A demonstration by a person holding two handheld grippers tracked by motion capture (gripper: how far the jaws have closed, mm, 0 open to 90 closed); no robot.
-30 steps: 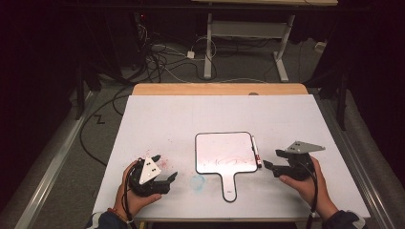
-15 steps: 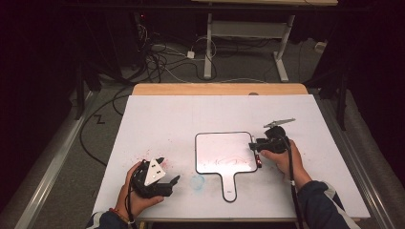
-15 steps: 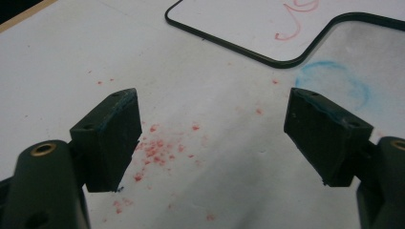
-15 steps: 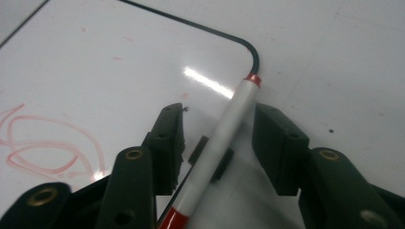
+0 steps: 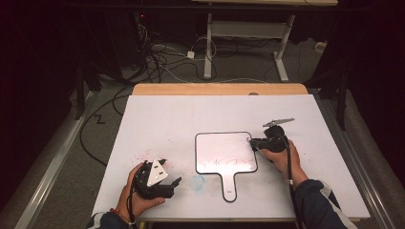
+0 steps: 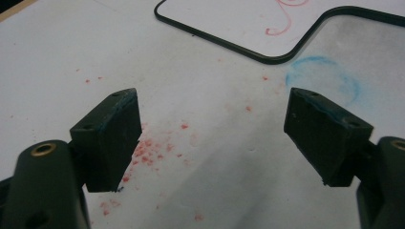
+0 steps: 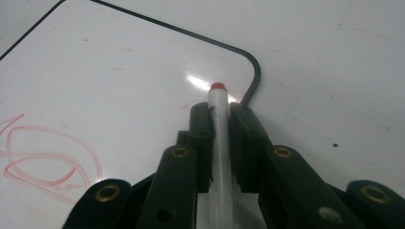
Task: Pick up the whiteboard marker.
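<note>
Right gripper view: the right gripper (image 7: 220, 119) has its jaws clamped on a white marker (image 7: 220, 138); they have just been closing on it.
Marker: lies lengthwise between the pads, its red end (image 7: 218, 87) poking out just past the jaw tips, over the whiteboard's rounded corner.
Whiteboard (image 7: 119, 81): small, black-rimmed, with a handle; it lies flat under and ahead of the right gripper, with red scribbles (image 7: 43, 152) off to the jaws' left.
Left gripper (image 6: 212, 138): jaws wide apart, with bare table between them.
Around the left gripper: red specks (image 6: 153, 148) by its left jaw, a blue smudge (image 6: 329, 81) above its right jaw, and the whiteboard's rim (image 6: 267, 57) farther ahead.
Table (image 5: 191, 119): white-topped; the two grippers are well apart on it.
</note>
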